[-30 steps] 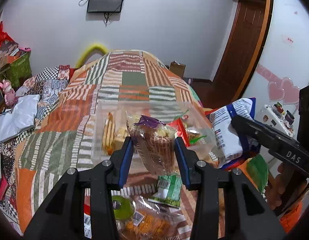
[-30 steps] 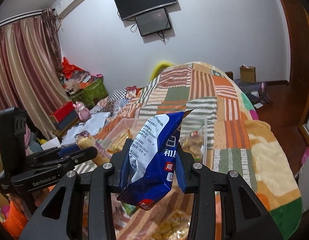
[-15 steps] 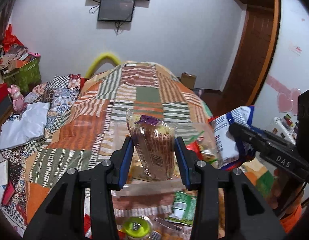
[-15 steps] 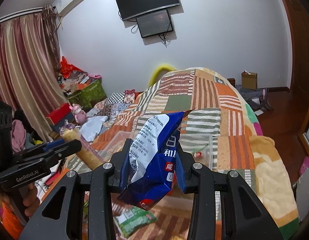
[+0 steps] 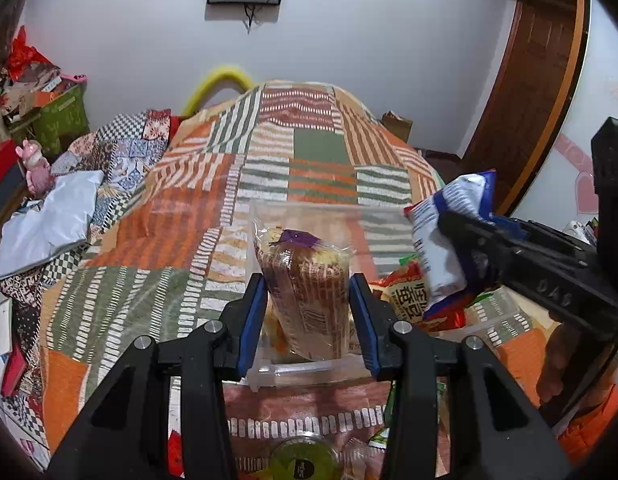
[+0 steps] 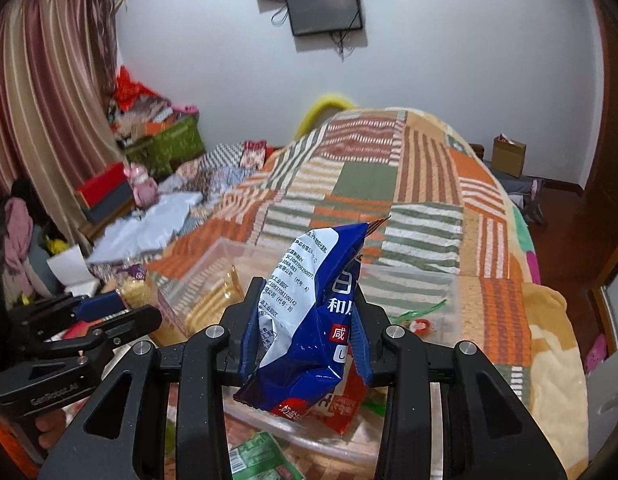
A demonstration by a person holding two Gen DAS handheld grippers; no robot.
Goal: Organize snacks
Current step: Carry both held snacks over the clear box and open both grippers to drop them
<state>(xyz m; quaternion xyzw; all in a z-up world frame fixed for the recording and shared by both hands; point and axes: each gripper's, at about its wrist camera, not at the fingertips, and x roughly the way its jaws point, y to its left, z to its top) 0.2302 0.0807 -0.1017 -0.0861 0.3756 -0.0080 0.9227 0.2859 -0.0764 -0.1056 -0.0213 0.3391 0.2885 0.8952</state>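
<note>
Both wrist views down onto quilt (image 5: 309, 152)

A white wall (image 6: 449, 60) carried a dark screen (image 6: 325, 8). Striped curtains (image 6: 41, 112) hung left; a patchwork-covered bed (image 6: 389, 184) filled the room beside a wooden door (image 5: 525, 80).

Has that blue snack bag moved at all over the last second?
Yes. The blue bag, clamped in the right hand-held gripper, has come forward over the clear bin: the bin's near rim now lies beneath it, where before it sat ahead.
</note>
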